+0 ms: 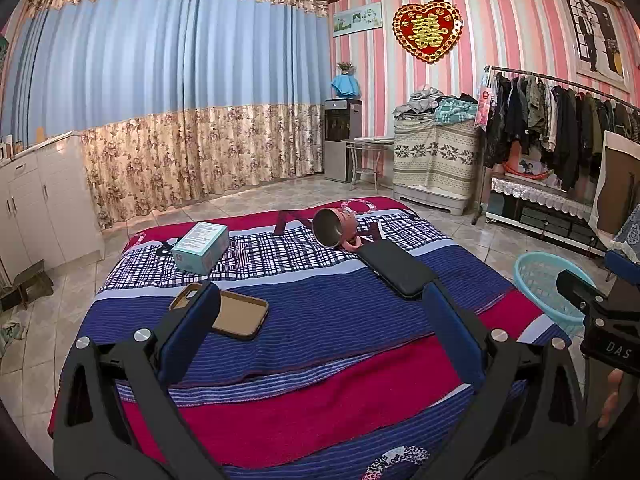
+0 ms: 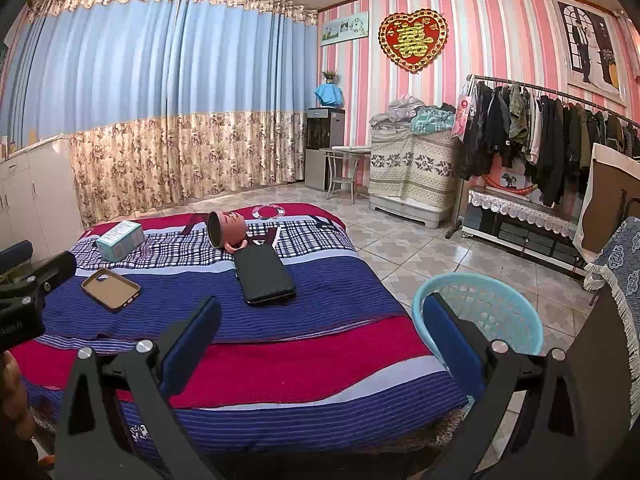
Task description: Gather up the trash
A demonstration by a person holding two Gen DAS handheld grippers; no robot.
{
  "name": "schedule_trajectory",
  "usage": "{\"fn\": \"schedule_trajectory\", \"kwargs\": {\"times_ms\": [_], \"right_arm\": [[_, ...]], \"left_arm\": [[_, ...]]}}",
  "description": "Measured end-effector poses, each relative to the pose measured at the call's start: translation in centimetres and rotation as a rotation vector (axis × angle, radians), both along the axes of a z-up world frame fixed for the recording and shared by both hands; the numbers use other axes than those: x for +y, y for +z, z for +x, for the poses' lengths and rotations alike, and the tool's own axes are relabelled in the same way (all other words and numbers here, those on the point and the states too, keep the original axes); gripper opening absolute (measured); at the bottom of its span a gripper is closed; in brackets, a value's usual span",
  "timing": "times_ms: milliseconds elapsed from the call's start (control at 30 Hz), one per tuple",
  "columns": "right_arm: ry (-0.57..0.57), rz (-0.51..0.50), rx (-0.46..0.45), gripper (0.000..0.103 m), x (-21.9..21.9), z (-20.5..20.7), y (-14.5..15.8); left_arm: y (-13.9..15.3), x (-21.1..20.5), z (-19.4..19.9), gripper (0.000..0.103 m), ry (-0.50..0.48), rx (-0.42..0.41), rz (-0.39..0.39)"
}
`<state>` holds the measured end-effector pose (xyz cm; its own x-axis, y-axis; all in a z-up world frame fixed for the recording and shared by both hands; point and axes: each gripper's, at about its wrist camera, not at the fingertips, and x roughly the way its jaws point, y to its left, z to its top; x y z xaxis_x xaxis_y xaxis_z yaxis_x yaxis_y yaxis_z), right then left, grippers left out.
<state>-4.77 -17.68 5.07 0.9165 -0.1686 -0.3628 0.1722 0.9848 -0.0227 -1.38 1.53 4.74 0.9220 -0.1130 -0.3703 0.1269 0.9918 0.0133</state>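
A low platform under a red, blue and plaid blanket (image 1: 320, 320) carries a teal box (image 1: 201, 247), a brown phone case (image 1: 236, 312), a black phone case (image 1: 396, 266) and a pink mug (image 1: 334, 226) lying on its side. My left gripper (image 1: 320, 308) is open and empty above the blanket's near half. My right gripper (image 2: 320, 320) is open and empty over the blanket's right front edge. The same items show in the right wrist view: box (image 2: 120, 240), brown case (image 2: 111, 289), black case (image 2: 263, 274), mug (image 2: 227, 229). A light-blue plastic basket (image 2: 492, 312) stands on the floor at the right.
Tiled floor (image 2: 400, 240) surrounds the platform. White cabinets (image 1: 40, 208) stand left, curtains (image 1: 180, 120) behind. A water dispenser (image 2: 324, 146), a small stool (image 2: 344, 172), a covered chest (image 2: 412, 168) and a clothes rack (image 2: 540, 132) line the far right wall.
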Motion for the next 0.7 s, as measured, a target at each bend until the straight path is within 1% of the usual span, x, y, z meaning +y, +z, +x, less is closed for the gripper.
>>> {"fn": "schedule_trajectory", "kwargs": {"times_ms": [700], "right_arm": [[0.000,0.001,0.002,0.099,0.16,0.06,-0.10]], "left_arm": [[-0.08,0.26,0.06,0.098,0.001,-0.001,0.001]]}}
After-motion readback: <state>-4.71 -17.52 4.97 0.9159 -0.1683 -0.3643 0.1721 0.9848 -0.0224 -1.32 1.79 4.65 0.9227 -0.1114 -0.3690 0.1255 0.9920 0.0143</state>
